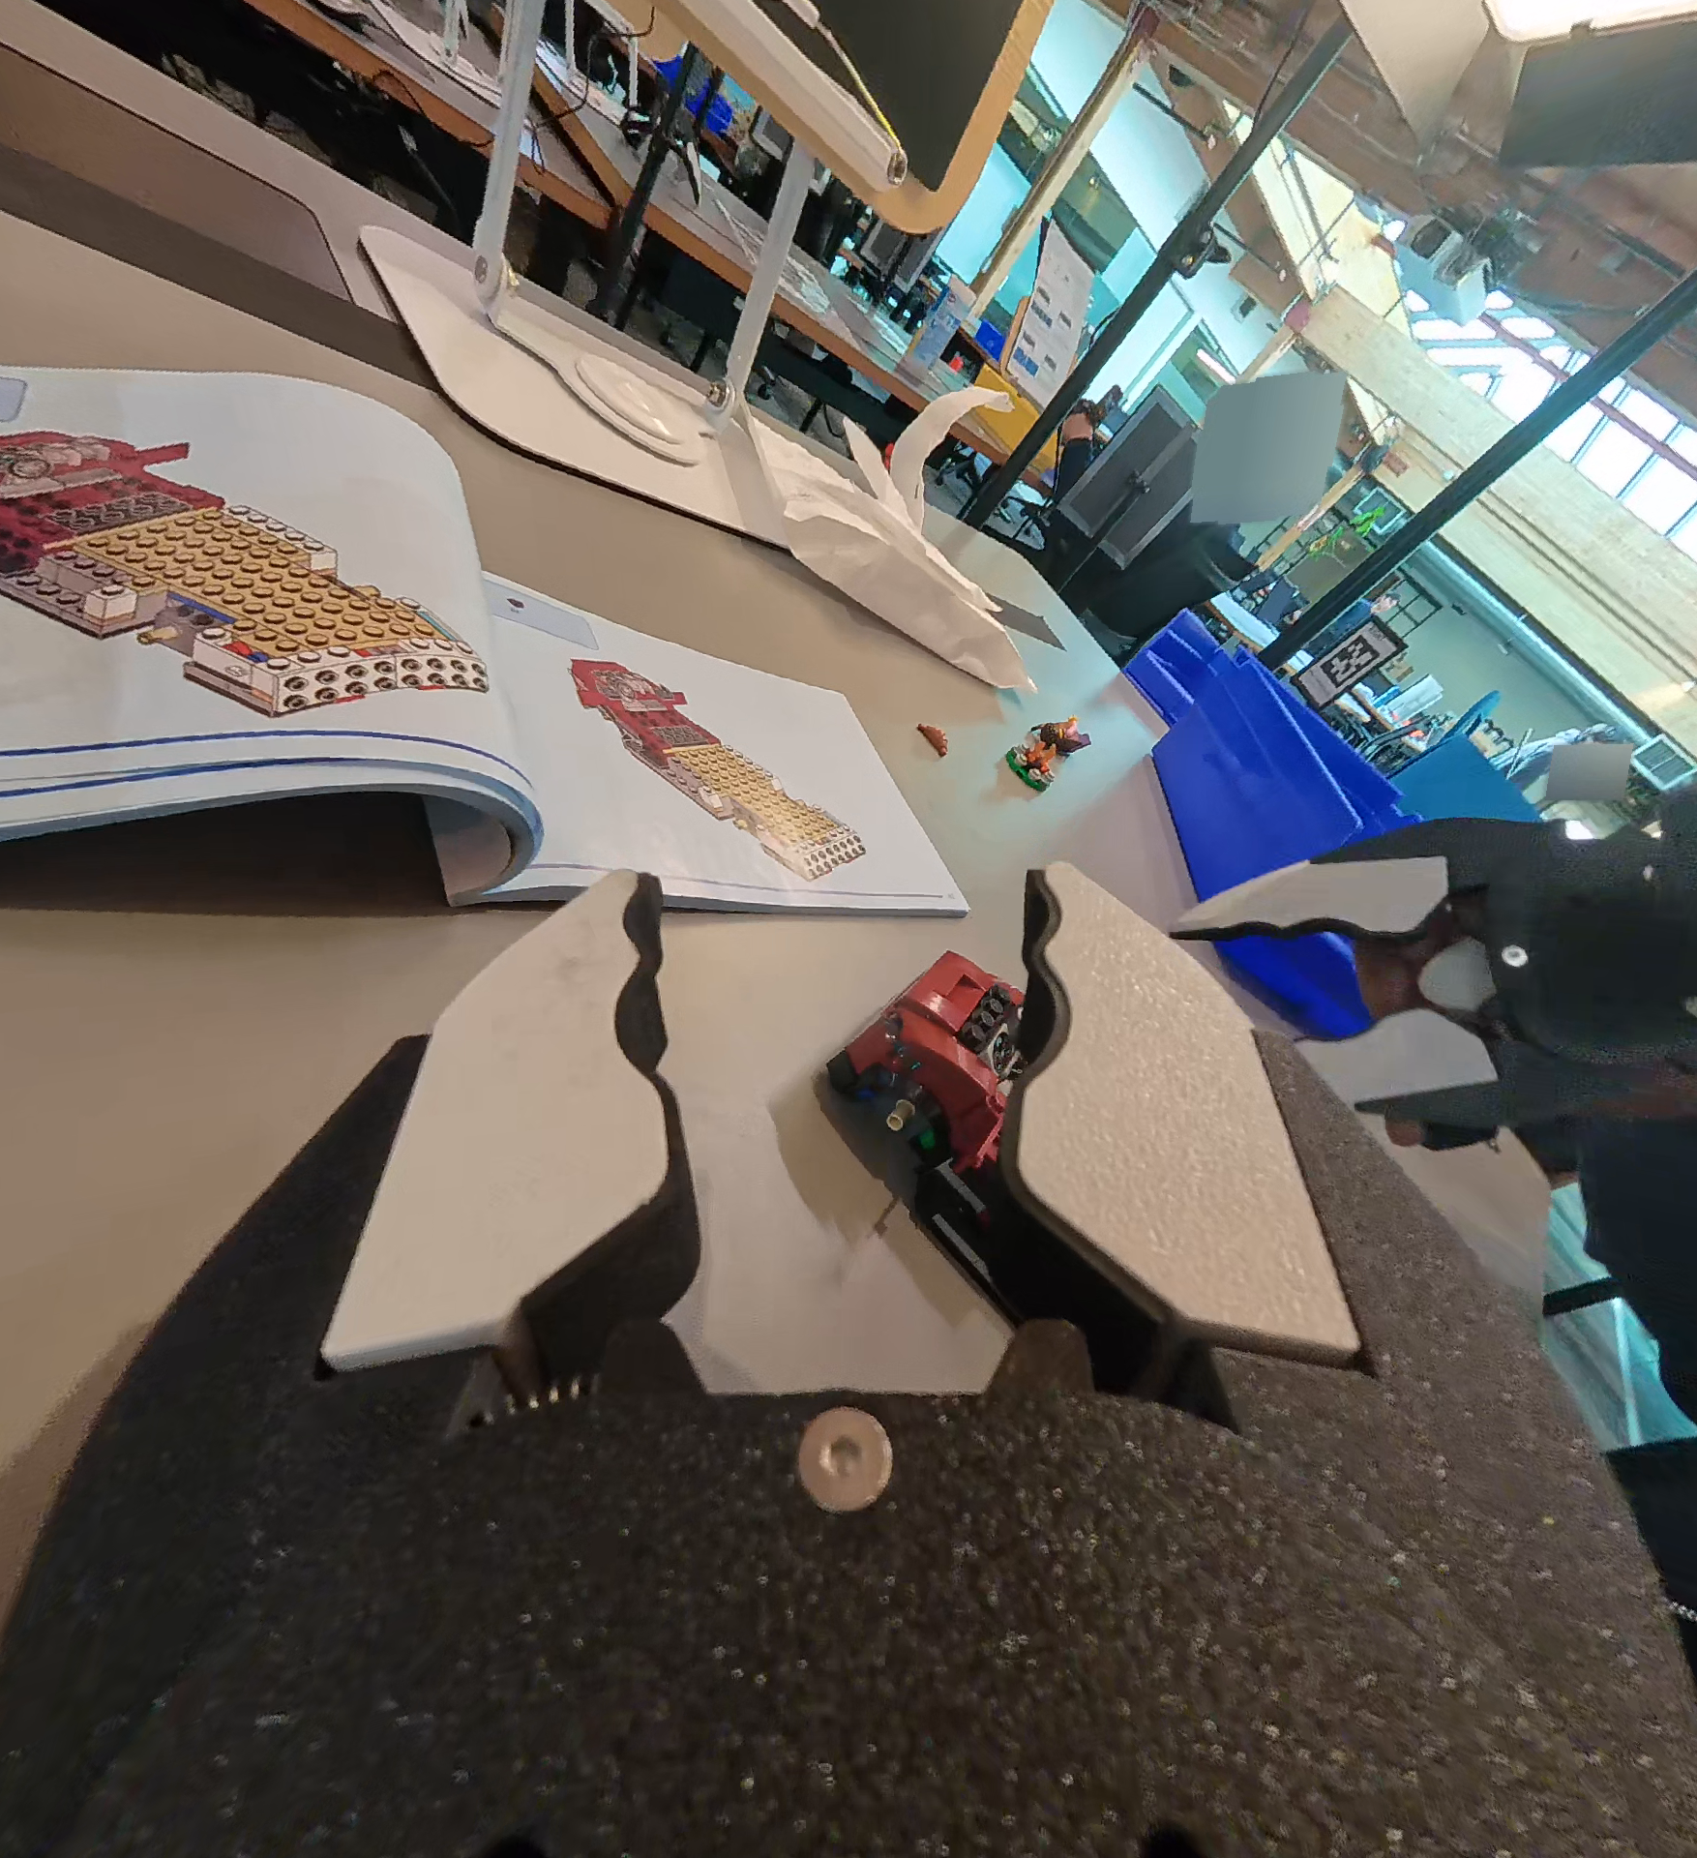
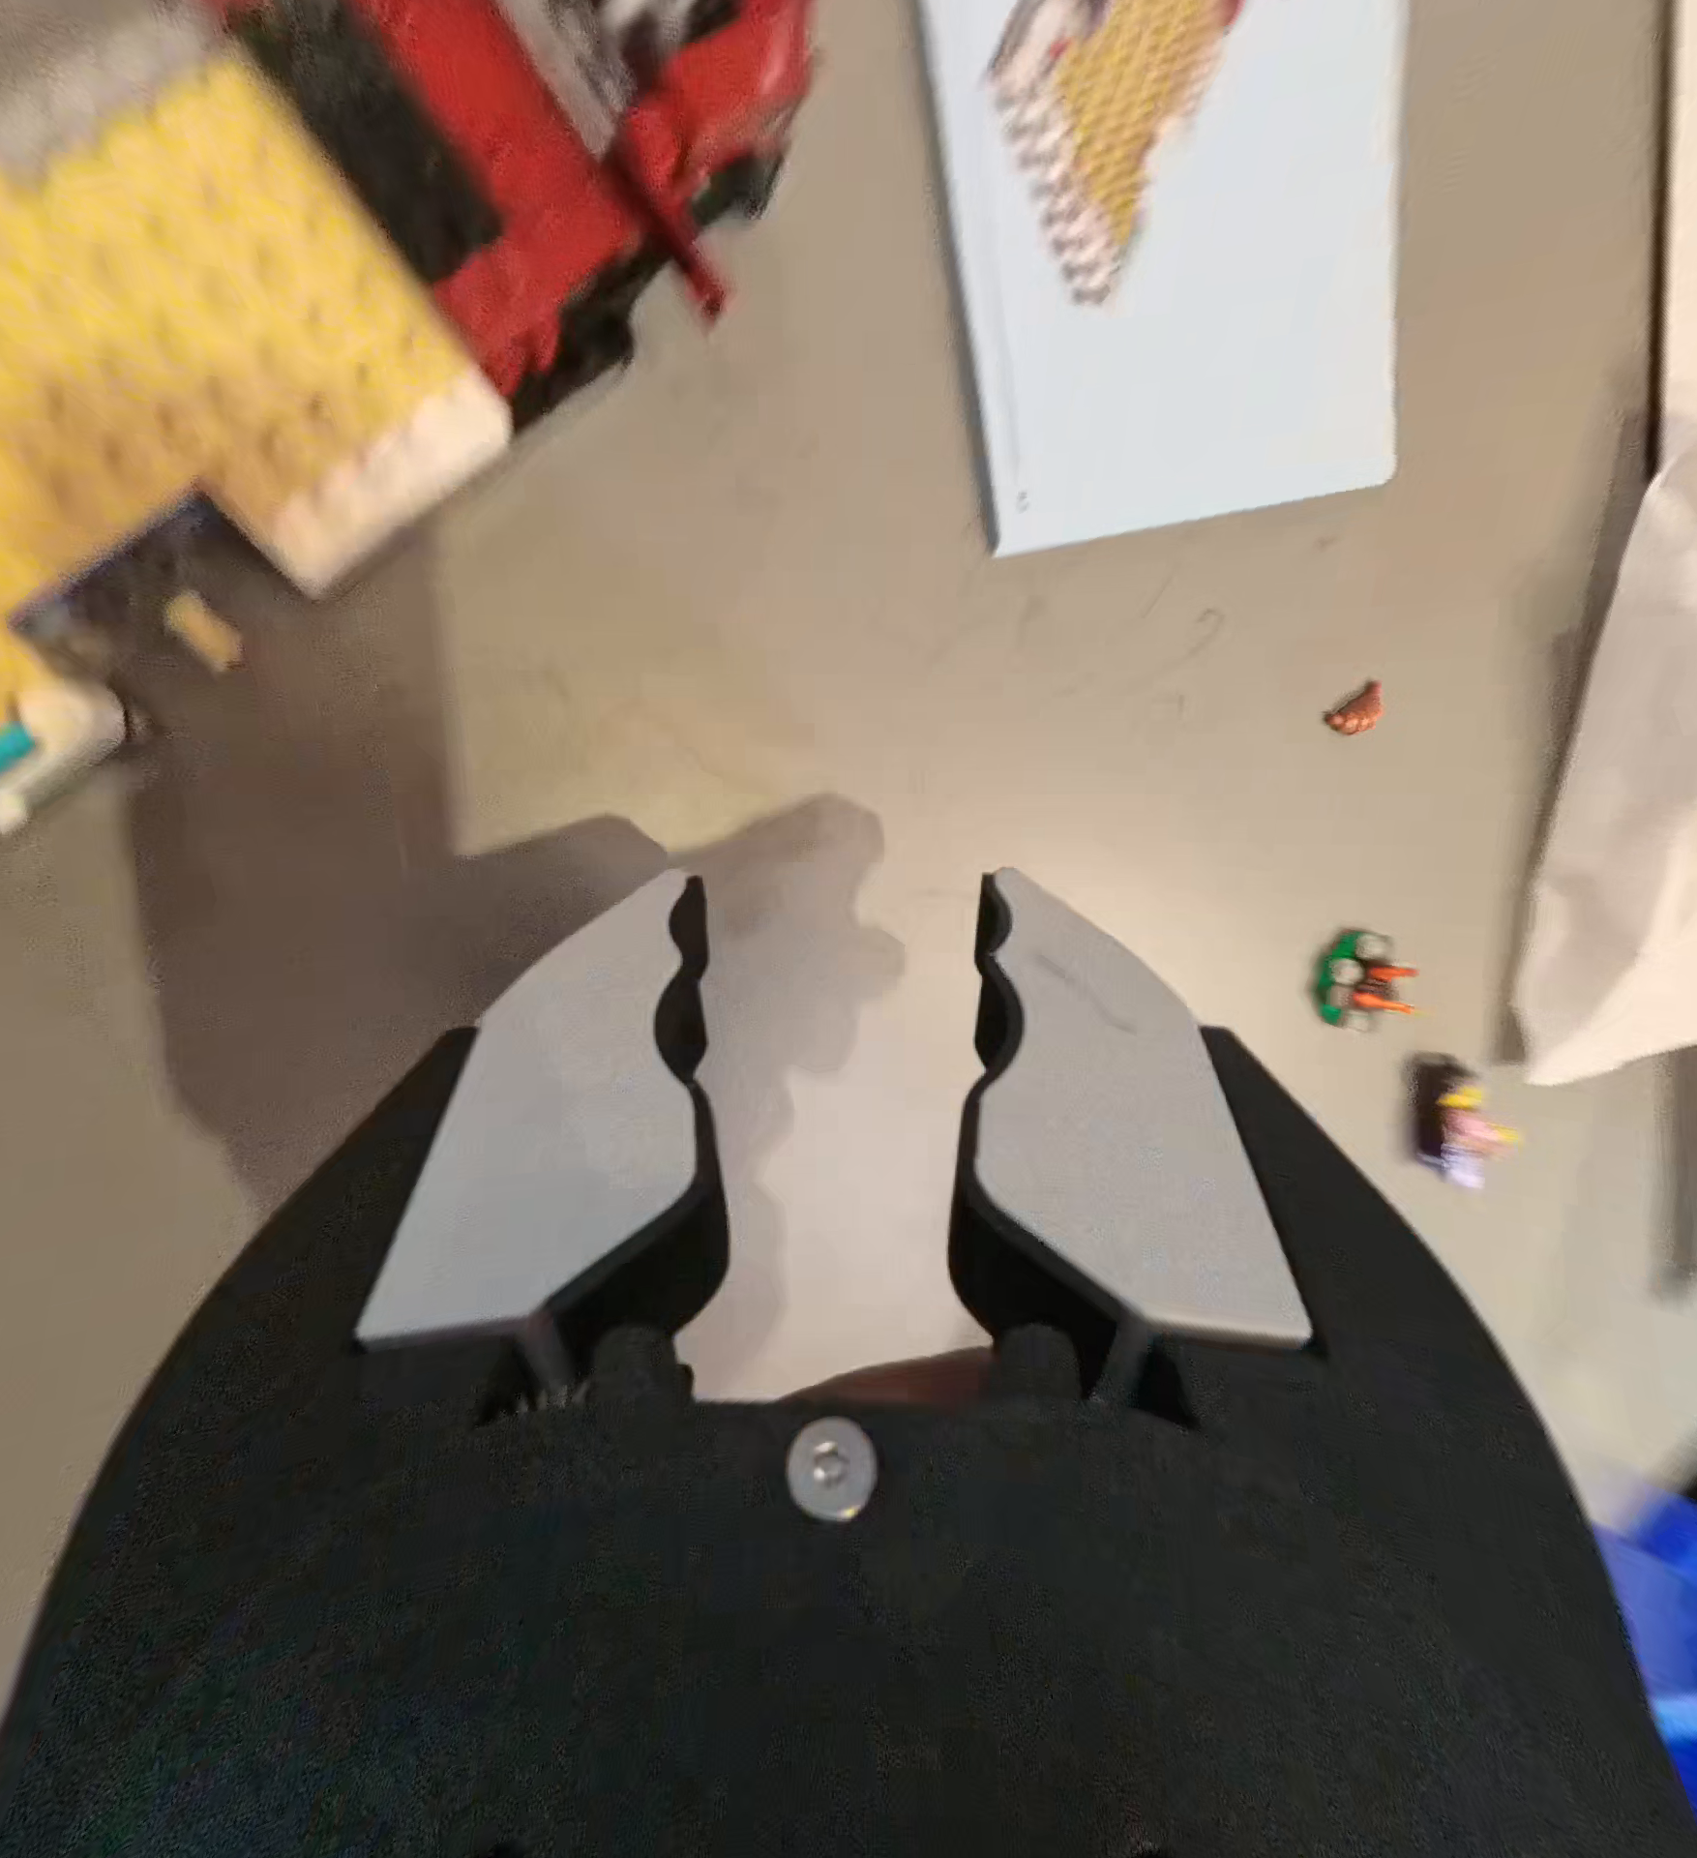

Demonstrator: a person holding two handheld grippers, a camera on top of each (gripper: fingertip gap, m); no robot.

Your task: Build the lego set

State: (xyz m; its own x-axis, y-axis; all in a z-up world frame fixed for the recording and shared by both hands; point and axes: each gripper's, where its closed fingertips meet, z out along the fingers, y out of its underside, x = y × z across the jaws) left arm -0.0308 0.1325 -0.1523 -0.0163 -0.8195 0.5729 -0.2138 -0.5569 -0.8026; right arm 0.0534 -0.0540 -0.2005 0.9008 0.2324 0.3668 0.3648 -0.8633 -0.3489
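1. Grippers: my left gripper (image 1: pixel 839 995) sits low and tilted over the table (image 1: pixel 221 1056), jaws wide apart; a red brick model (image 1: pixel 925 1066) lies against the inner side of the finger at 3 o'clock, not clamped.
2. My right gripper (image 2: pixel 839 955) points down, jaws apart on bare tabletop.
3. Finger faces are grey and grainy, with wavy black pads.
4. One open booklet (image 1: pixel 342 643) lies at 11 o'clock, two small brick pieces (image 1: pixel 1046 749) at 1 o'clock.

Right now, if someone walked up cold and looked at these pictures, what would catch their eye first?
Probably the red brick-built model on the grey table, sitting between the left gripper's open jaws, close against the right-hand finger. Behind it lies the open instruction booklet showing a red and tan build. The right gripper hangs open over bare table, with a small green-based piece off to its right.
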